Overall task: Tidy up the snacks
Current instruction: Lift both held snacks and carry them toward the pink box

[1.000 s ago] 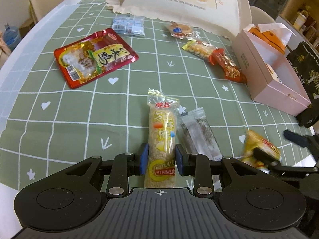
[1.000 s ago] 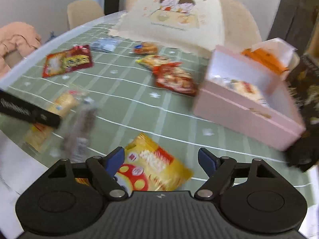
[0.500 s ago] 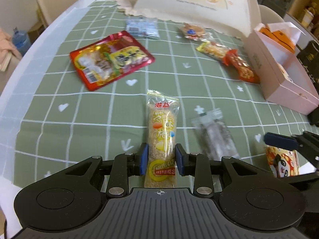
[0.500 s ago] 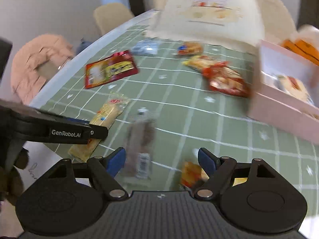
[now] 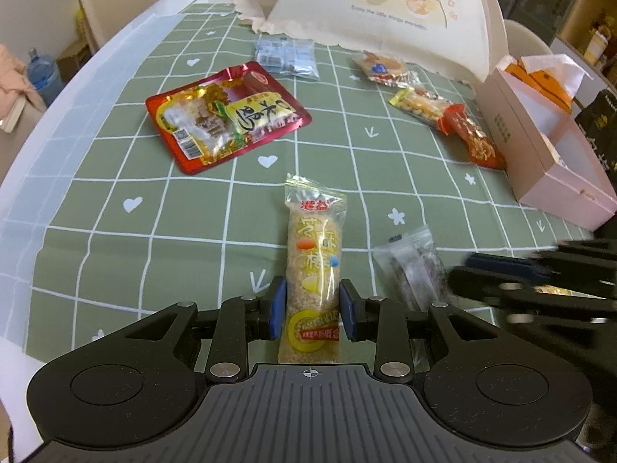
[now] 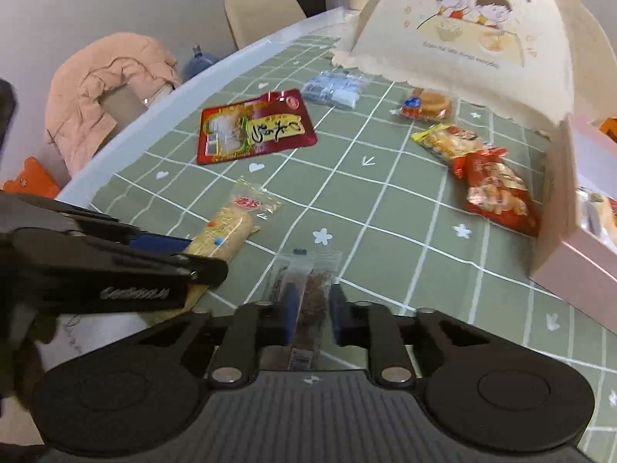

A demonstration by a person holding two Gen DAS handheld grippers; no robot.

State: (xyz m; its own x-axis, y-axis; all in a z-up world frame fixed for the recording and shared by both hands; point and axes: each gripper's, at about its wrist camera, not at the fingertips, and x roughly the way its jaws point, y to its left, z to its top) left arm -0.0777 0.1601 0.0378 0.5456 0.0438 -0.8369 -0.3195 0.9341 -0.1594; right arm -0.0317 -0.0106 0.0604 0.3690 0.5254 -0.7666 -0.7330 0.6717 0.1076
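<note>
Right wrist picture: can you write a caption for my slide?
Right gripper pinches a clear packet with a dark snack on the green checked tablecloth.

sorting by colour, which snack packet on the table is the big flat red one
The big red packet with the yellow label, lying flat on the far left of the green cloth. The orange-red packet by the pink box is smaller and narrower.

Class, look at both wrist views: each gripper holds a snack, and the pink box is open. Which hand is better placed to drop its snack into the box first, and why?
Right. The right gripper, shut on the clear dark-filled packet, sits nearer the pink box. The left gripper, holding the yellow rice bar, sits farther away, on the right gripper's far side.
</note>
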